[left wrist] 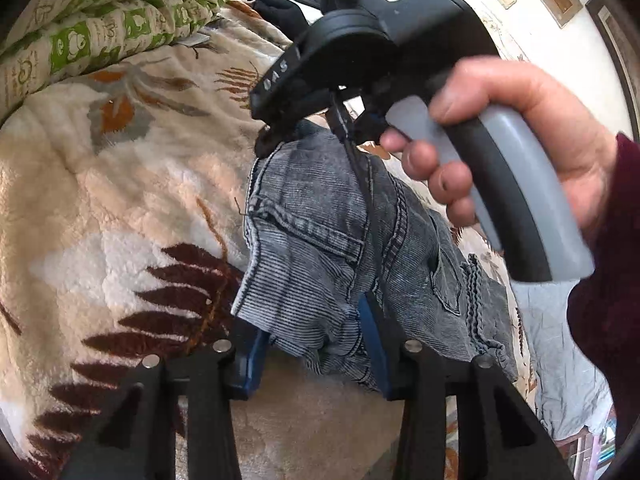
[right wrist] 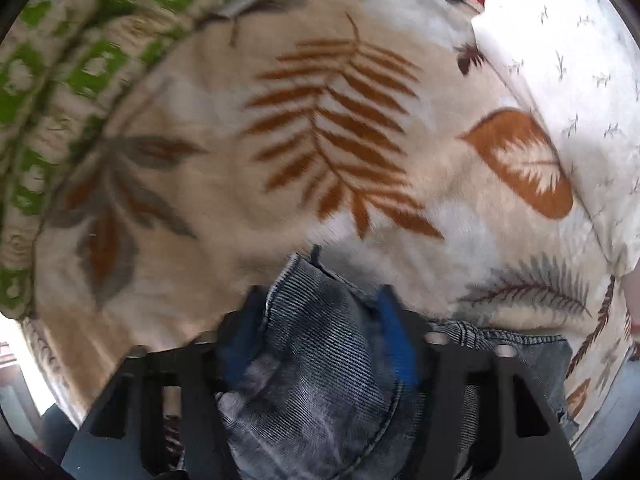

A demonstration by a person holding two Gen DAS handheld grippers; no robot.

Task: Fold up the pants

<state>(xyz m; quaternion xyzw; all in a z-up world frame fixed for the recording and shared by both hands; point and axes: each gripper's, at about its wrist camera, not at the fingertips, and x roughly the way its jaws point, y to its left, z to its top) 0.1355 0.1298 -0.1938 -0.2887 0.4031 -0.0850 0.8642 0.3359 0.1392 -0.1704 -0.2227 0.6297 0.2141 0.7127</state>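
Pants [left wrist: 320, 232]: grey denim, held up over the leaf-print blanket [left wrist: 100, 200] on the bed, stretched between both grippers.
Left gripper [left wrist: 316, 344]: blue pads clamped on a bunched edge of the pants.
Right gripper [right wrist: 324, 332]: clamped on another bunch of denim; in the left view a hand [left wrist: 508, 136] holds its grey handle.
Quilt [left wrist: 88, 12]: green-patterned, piled at the blanket's far edge.

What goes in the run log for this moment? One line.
left tool: shut on pants | right tool: shut on pants | pants lifted over leaf blanket
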